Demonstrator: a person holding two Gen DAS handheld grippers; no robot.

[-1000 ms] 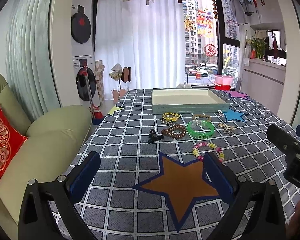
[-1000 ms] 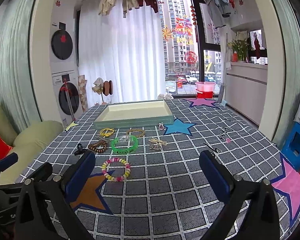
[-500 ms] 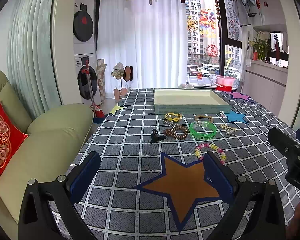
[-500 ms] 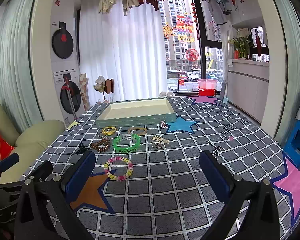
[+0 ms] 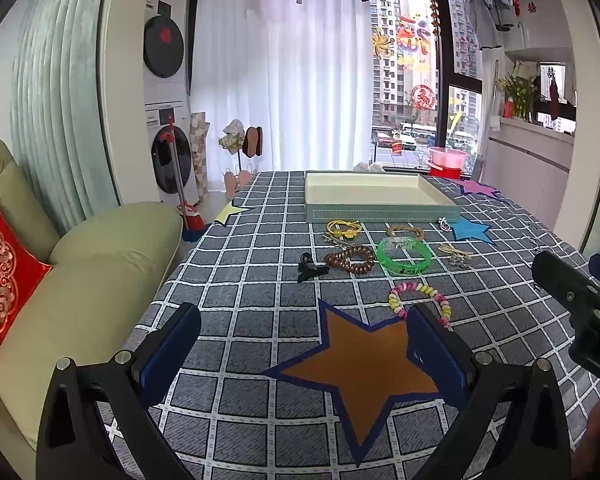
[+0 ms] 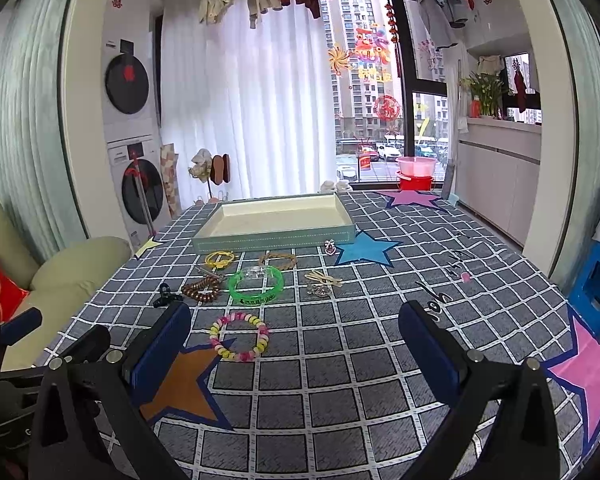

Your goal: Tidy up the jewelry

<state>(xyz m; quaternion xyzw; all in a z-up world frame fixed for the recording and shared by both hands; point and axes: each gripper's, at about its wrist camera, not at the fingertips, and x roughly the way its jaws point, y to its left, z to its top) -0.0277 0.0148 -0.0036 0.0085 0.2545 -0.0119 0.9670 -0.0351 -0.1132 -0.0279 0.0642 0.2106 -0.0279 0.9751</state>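
Both tongs, left (image 5: 303, 338) and right (image 6: 295, 332), gape wide, empty; bare bench (image 6: 380, 360) between them, pastel bead bracelet (image 6: 239, 336) just ahead.

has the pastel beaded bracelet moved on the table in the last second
No. The pastel beaded bracelet remains at the orange star's upper right tip.

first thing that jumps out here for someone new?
Likely the bright green bangle in the loose jewelry cluster mid-table, just in front of the empty tray. Nearer, the multicoloured bead bracelet lies beside the orange star. Both the left hand-held gripper and right hand-held gripper are open, holding nothing.
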